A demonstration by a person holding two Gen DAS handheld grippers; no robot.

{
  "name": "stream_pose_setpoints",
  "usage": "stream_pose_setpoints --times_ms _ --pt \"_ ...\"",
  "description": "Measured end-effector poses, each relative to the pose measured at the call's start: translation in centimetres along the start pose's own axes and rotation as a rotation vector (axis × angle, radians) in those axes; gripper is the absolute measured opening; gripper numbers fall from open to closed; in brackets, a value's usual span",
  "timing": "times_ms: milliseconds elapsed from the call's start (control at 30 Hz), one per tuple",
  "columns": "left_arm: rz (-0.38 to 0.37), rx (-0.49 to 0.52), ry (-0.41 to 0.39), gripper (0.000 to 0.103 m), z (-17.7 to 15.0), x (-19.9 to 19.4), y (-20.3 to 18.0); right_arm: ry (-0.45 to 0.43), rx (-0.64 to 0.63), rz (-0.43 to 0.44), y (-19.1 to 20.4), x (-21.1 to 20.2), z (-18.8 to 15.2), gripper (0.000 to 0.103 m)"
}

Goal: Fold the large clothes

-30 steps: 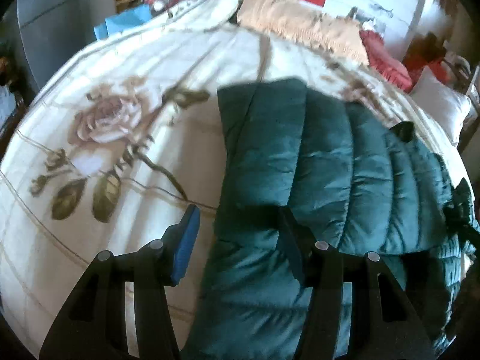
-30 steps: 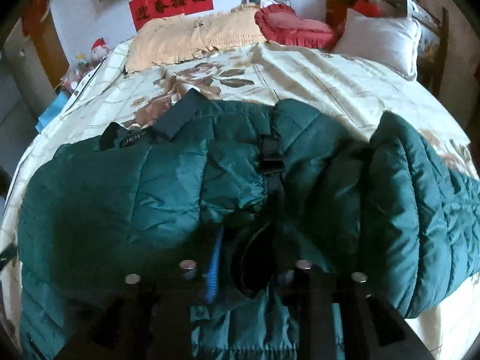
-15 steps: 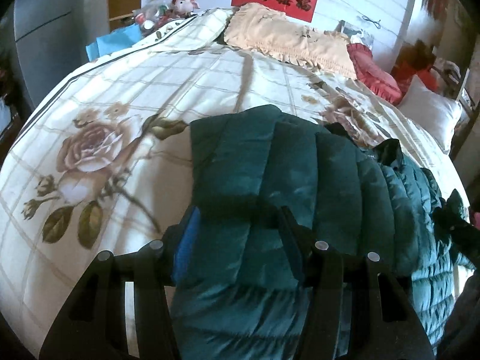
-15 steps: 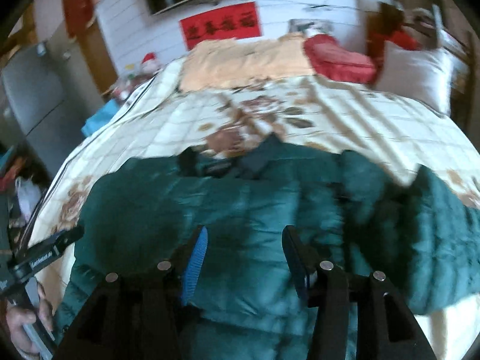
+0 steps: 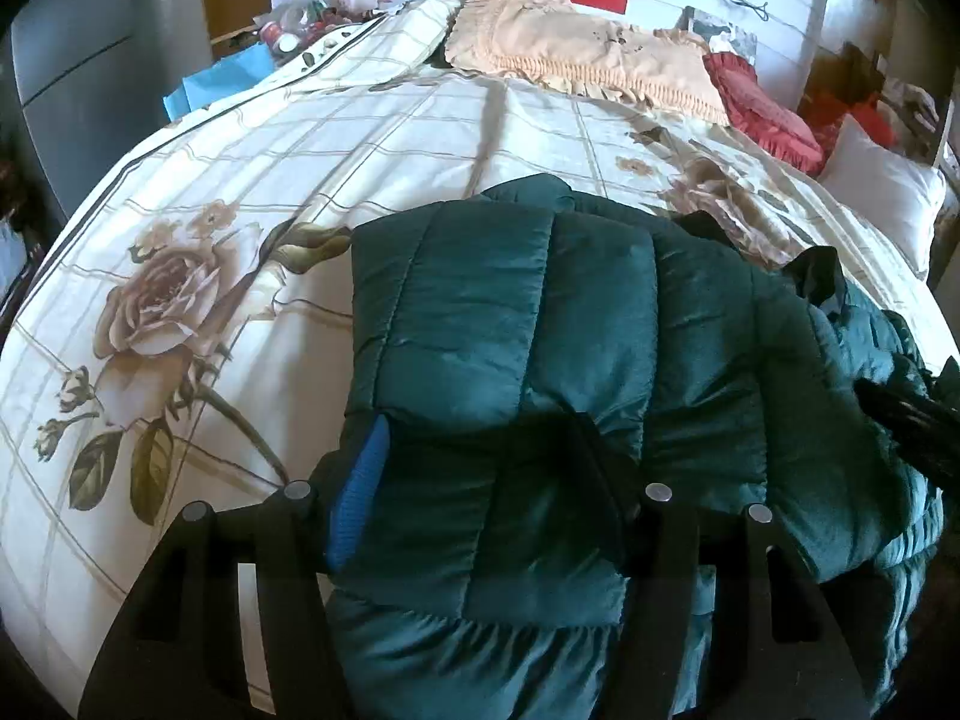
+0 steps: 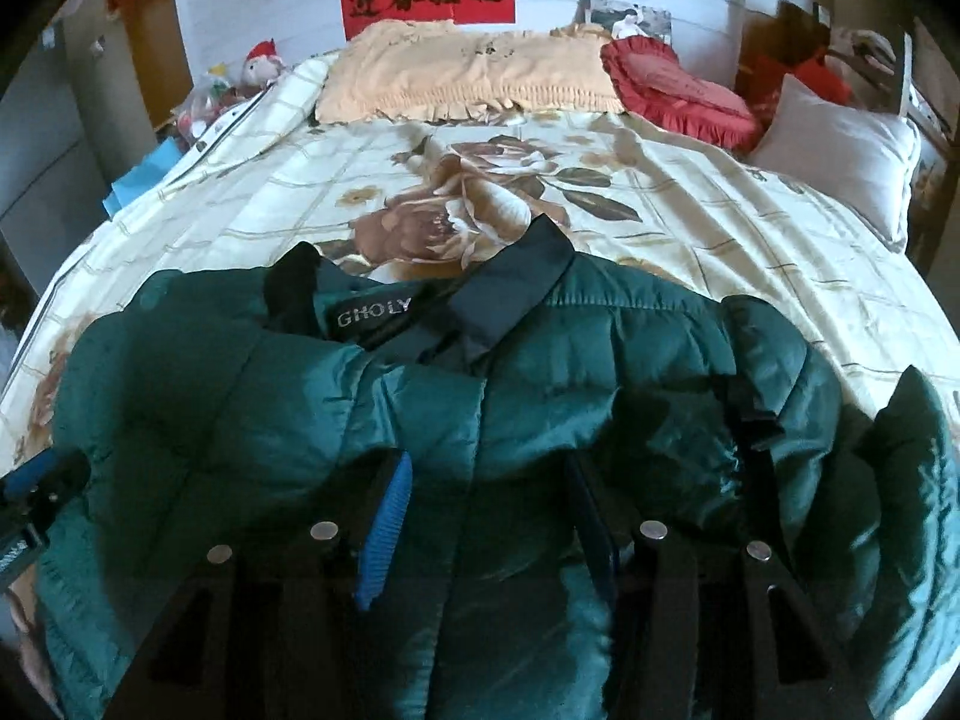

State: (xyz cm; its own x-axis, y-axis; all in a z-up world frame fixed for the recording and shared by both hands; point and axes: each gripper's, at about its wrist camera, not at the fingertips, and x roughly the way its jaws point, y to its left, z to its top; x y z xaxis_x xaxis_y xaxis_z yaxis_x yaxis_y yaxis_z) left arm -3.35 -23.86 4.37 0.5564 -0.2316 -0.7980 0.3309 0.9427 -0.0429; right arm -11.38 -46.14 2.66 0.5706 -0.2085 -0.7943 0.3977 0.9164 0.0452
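A dark green quilted puffer jacket lies on the floral bedspread. Its left sleeve is folded over the body. In the right wrist view the jacket shows its dark collar with a label, pointing toward the pillows. My left gripper is open, its fingers straddling the folded sleeve's edge, low over the jacket. My right gripper is open above the jacket's middle, holding nothing. The left gripper's tip shows at the left edge of the right wrist view.
A beige frilled pillow, a red cushion and a white pillow lie at the bed's head. Toys and clutter stand beyond the bed's far left corner. Bare bedspread surrounds the jacket.
My right gripper let go of the jacket front, opened and rose. My left gripper moved right over the folded sleeve, staying open.
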Motion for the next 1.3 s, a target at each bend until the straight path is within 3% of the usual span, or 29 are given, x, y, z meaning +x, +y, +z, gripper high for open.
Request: stream_pose_setpoints --times_ms 233,400,467,633,800,967,1100,1300 --pt "-0.001 0.0 -0.004 0.061 0.0 0.0 0.0 -0.078 0.0 0.076 -1.1 -6.2 -3.3 0.05" --pt "0.005 0.007 -0.008 0.062 -0.1 -0.1 -0.2 0.006 -0.013 -0.001 -2.1 -3.7 -5.2 0.05" --pt "0.012 0.015 -0.004 0.062 -0.1 -0.2 -0.3 0.024 0.016 0.026 -2.9 -2.8 -5.5 0.05" --pt "0.017 0.029 -0.006 0.062 -0.6 -1.7 -0.5 -0.003 0.04 0.035 -2.8 -5.6 -5.6 0.05" --pt "-0.024 0.019 -0.026 0.062 -1.3 -3.5 -0.7 -0.065 0.057 0.043 -3.0 -8.2 -5.9 0.05" --pt "-0.042 0.025 -0.034 0.062 -1.7 -4.1 -1.6 -0.055 0.066 0.033 -2.9 -7.2 -4.8 0.051" --pt "-0.035 0.044 0.007 0.062 -2.1 -3.0 -2.2 0.014 0.041 -0.033 -2.6 -4.4 -5.0 0.051" --pt "-0.02 0.054 0.018 0.062 -2.5 -2.6 -2.5 0.02 0.052 -0.021 -3.0 -4.1 -5.6 0.051"
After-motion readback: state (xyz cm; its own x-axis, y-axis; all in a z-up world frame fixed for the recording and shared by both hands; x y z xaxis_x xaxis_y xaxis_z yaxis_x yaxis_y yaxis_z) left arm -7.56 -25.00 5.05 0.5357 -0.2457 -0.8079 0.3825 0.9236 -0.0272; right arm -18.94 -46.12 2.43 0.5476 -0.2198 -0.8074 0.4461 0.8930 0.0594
